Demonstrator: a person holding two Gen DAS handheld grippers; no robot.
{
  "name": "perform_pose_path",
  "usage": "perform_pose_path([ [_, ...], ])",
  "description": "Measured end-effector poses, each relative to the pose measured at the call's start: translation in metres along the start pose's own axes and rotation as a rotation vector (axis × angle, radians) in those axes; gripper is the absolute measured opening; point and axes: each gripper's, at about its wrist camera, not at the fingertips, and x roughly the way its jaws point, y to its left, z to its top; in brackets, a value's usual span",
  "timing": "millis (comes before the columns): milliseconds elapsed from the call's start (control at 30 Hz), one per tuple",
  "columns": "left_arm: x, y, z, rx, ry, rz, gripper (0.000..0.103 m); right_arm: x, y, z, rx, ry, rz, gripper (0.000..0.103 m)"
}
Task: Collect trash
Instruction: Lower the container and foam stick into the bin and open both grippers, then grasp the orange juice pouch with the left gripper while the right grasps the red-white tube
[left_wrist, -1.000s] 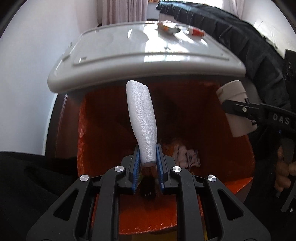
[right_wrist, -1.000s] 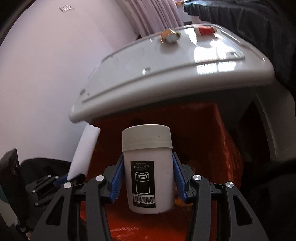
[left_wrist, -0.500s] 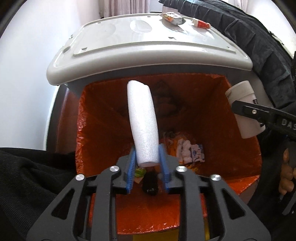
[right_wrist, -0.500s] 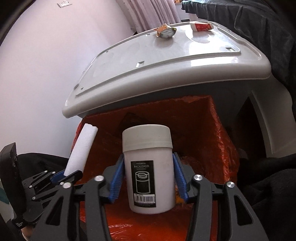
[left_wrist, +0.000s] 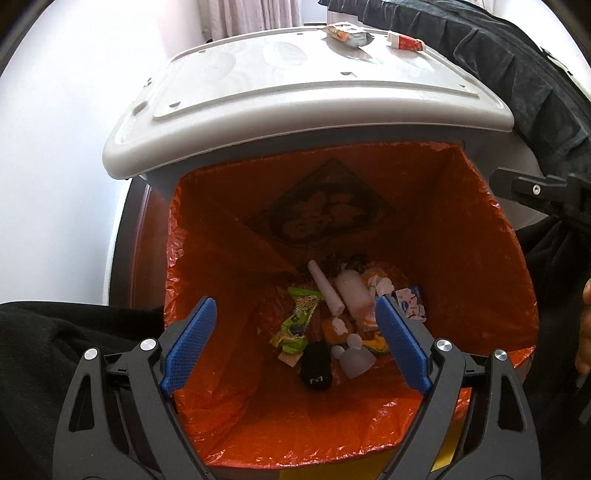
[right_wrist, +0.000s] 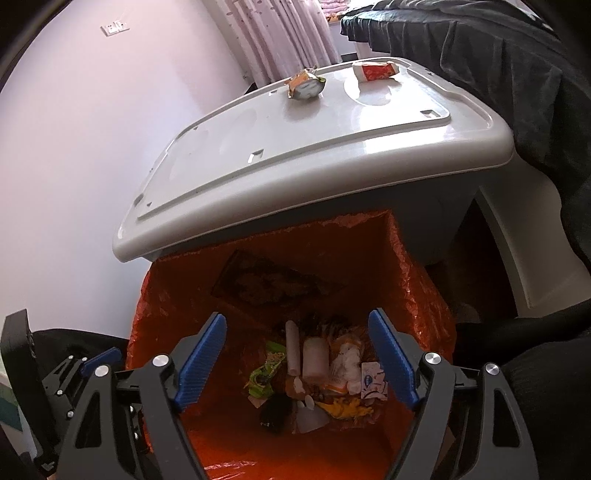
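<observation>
A grey bin with an orange liner (left_wrist: 229, 236) (right_wrist: 417, 280) stands open below both grippers. The white foam tube (left_wrist: 325, 288) (right_wrist: 293, 349) and the white holder cup (left_wrist: 352, 295) (right_wrist: 316, 356) lie at the bottom among wrappers. My left gripper (left_wrist: 295, 339) is open and empty above the bin mouth. My right gripper (right_wrist: 297, 360) is open and empty above the same bin. The right gripper shows at the right edge of the left wrist view (left_wrist: 535, 192); whether it is open cannot be read there.
The bin's raised grey lid (left_wrist: 303, 92) (right_wrist: 314, 147) carries two crumpled wrappers (left_wrist: 349, 35) (right_wrist: 306, 86). A white wall stands at left. Dark cloth (left_wrist: 517, 66) hangs at right and lies by the bin's left rim.
Both grippers have opened. The foam tube has dropped from the left gripper and the holder cup from the right; both now lie at the bottom of the bin.
</observation>
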Motion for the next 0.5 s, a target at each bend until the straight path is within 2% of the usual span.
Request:
perform_pose_path([
  [67,-0.003,-0.001,0.005,0.001,0.003,-0.022,0.086,-0.002,-0.002,0.006,0.01,0.009,0.015,0.078],
  [167,-0.01,-0.005,0.023,0.016,-0.014,-0.048,0.086,-0.009,-0.006,0.034,0.002,0.018,0.033,0.078],
  [267,-0.015,-0.01,0.061,0.03,-0.048,-0.072,0.086,-0.016,-0.012,0.067,-0.019,-0.022,0.01,0.081],
  [400,-0.01,-0.018,0.133,0.03,-0.098,-0.076,0.086,-0.024,-0.032,0.128,0.0,-0.11,-0.045,0.083],
  [433,-0.005,-0.023,0.163,0.027,-0.121,-0.074,0.087,-0.025,-0.037,0.142,0.013,-0.132,-0.053,0.084],
  [500,0.002,-0.031,0.201,0.028,-0.148,-0.053,0.089,-0.027,-0.05,0.165,0.046,-0.195,-0.071,0.086],
])
